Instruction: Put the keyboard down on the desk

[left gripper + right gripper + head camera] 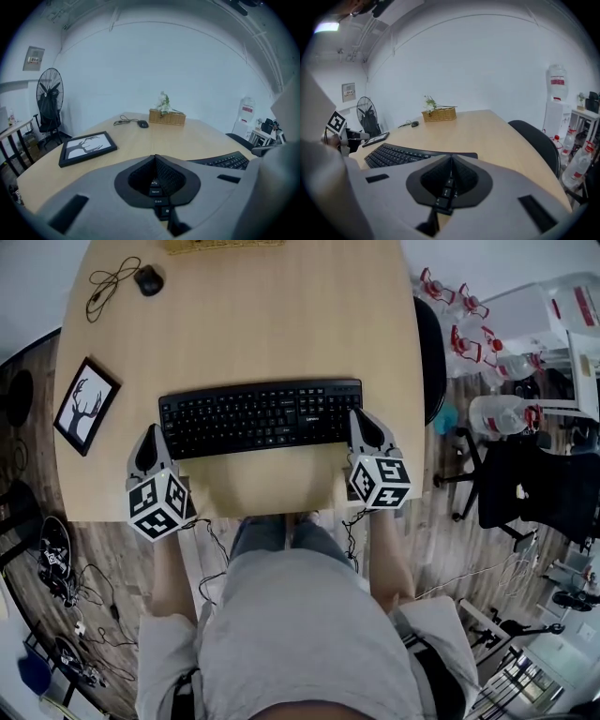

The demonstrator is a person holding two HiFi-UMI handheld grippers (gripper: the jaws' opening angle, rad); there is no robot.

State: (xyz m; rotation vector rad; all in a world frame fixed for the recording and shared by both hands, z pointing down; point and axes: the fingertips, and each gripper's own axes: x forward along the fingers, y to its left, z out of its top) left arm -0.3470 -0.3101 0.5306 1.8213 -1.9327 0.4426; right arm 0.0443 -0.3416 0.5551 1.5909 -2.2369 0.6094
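Currently the left gripper (150,448) is clamping the left end of the black keyboard (258,416) and the right gripper (367,432) is clamping its right end, with both pairs of jaws pressing closed on the keys. The keyboard is lying crosswise over the near part of the desk (253,324), possibly raised just off it. A framed picture (84,405) is sitting to its left.

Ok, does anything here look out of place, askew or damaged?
Nothing spilled or damaged. The keyboard is pinched at its ends by the left gripper and right gripper. The picture frame lies flat and angled near the left edge of the desk, and the mouse cable is loosely tangled.
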